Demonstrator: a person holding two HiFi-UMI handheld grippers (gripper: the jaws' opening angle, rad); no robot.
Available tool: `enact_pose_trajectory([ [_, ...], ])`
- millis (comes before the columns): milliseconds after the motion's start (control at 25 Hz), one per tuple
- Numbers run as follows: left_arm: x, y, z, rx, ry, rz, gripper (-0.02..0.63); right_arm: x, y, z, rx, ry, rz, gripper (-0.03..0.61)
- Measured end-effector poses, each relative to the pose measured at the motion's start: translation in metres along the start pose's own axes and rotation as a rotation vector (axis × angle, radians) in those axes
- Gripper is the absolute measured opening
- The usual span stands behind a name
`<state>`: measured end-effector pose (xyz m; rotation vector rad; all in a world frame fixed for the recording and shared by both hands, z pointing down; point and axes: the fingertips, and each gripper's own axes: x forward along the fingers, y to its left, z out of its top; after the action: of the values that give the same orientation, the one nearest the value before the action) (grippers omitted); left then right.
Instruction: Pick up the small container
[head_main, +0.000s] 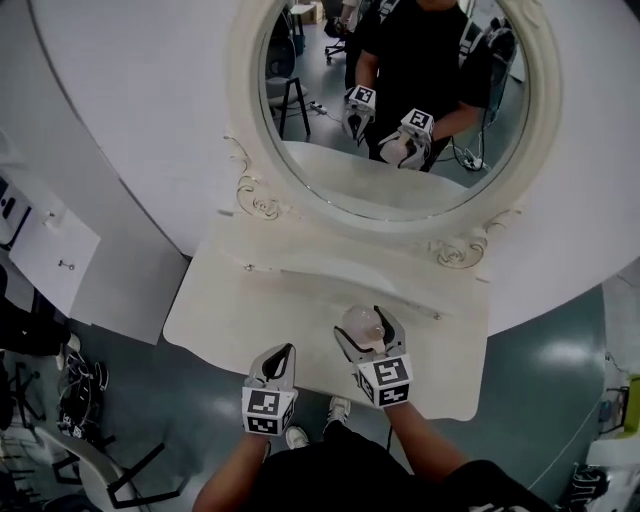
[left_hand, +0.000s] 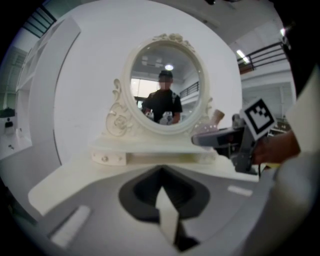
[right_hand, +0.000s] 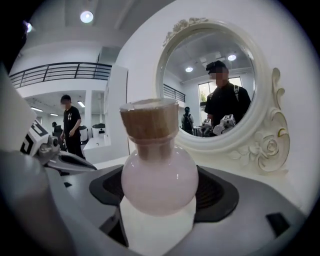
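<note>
Right tool (head_main: 366, 330) clamps the small container (right_hand: 159, 175) before the mirror (head_main: 330, 150); left tool (head_main: 287, 352) closed, empty.

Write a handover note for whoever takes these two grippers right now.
Left gripper: jaws together, nothing in them, near the front edge of the table.
Right gripper: jaws shut on the small pink bottle with a cork stopper, in front of the mirror.
Done: bottle gripped.
Left: lift it. Whether it is clear of the table cannot be told from these views.
</note>
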<state>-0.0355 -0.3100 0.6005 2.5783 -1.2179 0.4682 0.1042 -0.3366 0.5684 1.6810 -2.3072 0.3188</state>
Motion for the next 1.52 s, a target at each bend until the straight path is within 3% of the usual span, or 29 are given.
enact_pose_trajectory([
  [400,0.0,-0.01,0.045,0.037,-0.082,-0.052,0.006,-0.039,0.01,0.079,0.006,-0.228,-0.012,0.36],
  [760,-0.006,-0.024,0.086,0.061,-0.171,-0.084,0.006,-0.068,0.015,0.109,-0.048,-0.319,-0.025,0.36],
  [1080,-0.014,-0.037,0.105,0.062,-0.21,-0.113,0.006,-0.083,0.022,0.106,-0.064,-0.316,-0.033,0.36],
  [1520,-0.021,-0.041,0.104,0.058,-0.222,-0.105,0.006,-0.088,0.017,0.105,-0.065,-0.322,-0.052,0.36],
])
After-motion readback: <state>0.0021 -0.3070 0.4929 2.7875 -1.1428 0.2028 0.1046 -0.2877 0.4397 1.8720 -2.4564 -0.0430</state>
